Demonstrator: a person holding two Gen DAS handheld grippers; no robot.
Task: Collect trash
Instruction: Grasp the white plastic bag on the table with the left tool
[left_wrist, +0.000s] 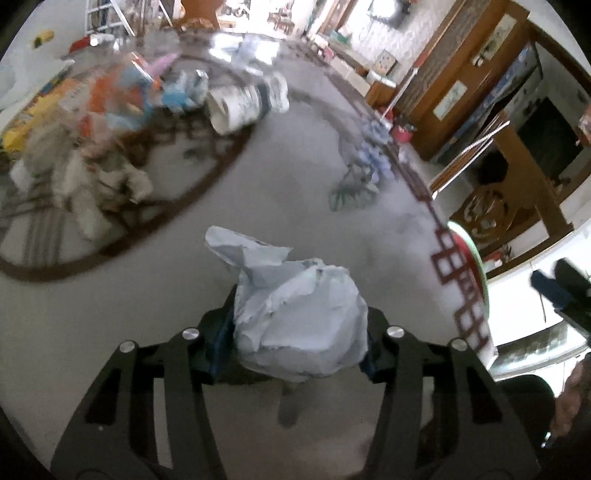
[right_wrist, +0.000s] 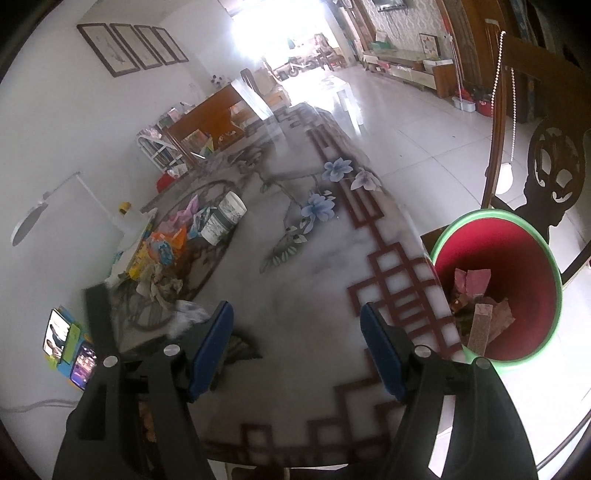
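The left gripper (left_wrist: 301, 345) points down at the table (left_wrist: 303, 192), pinching a crumpled blue paper (left_wrist: 295, 317); the right gripper (right_wrist: 297, 349) tilts down too, jaws spread, nothing between. A red bin (right_wrist: 517, 266) stands at three o'clock off the table edge; more trash (right_wrist: 162, 254) lies at ten o'clock.

A marble-look table (right_wrist: 314, 280) with a red lattice border (right_wrist: 384, 266) and printed blue flowers (right_wrist: 317, 206) stands on a glossy tiled floor (right_wrist: 424, 140), with 4 framed pictures (right_wrist: 133, 46) on the white wall, 2 lit phones (right_wrist: 70, 347) at the table's left edge, and a carved dark wooden chair (right_wrist: 554, 173) at right.
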